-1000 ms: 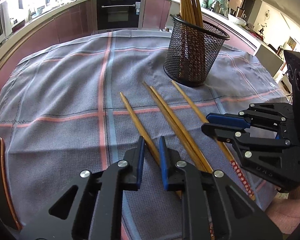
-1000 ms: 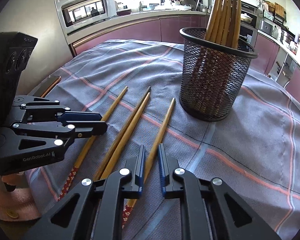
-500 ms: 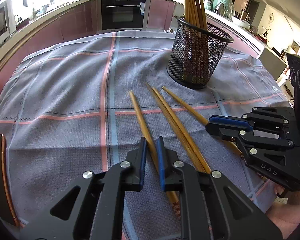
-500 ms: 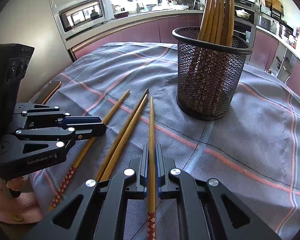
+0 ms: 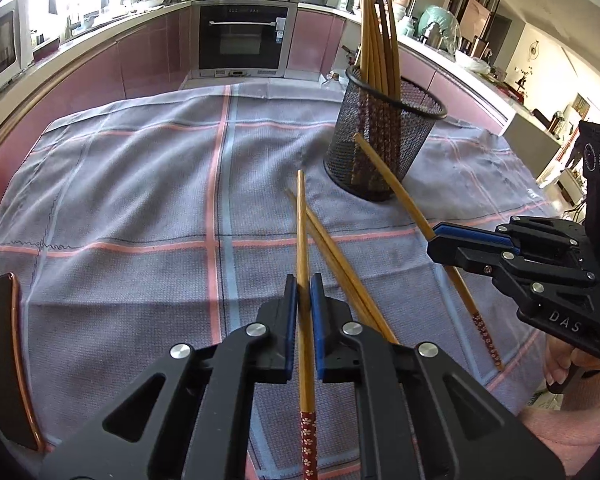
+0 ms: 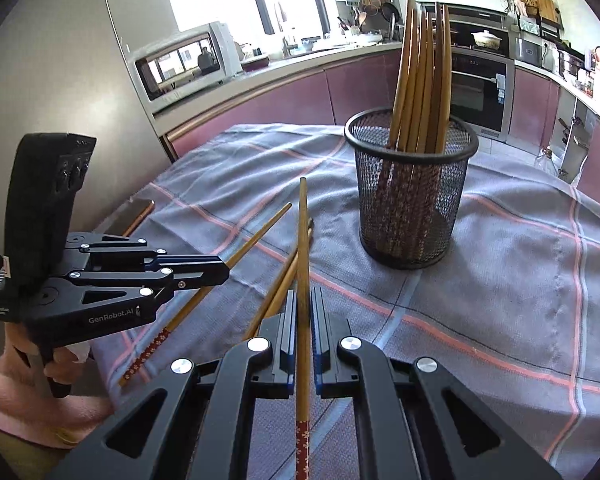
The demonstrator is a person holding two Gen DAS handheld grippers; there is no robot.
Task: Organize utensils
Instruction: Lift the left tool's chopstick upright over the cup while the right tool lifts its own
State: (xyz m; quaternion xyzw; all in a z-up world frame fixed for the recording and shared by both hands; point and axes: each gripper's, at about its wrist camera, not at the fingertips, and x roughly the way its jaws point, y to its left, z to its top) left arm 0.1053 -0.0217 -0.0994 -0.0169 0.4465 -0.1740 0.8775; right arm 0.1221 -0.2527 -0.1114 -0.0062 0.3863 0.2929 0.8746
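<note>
Both grippers now clamped, where a second ago jaws stood apart: left gripper (image 5: pixel 304 300) and right gripper (image 6: pixel 304 312) each hold one chopstick (image 5: pixel 302 240) lifted off the cloth (image 5: pixel 140 200), ready for the mesh holder (image 6: pixel 412 200); two remain lying.

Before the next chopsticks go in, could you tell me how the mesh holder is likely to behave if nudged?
The mesh holder probably feels light, being open wire. With chopsticks standing well above its rim, it may tip if knocked high. On the cloth it would likely drag rather than slide.
</note>
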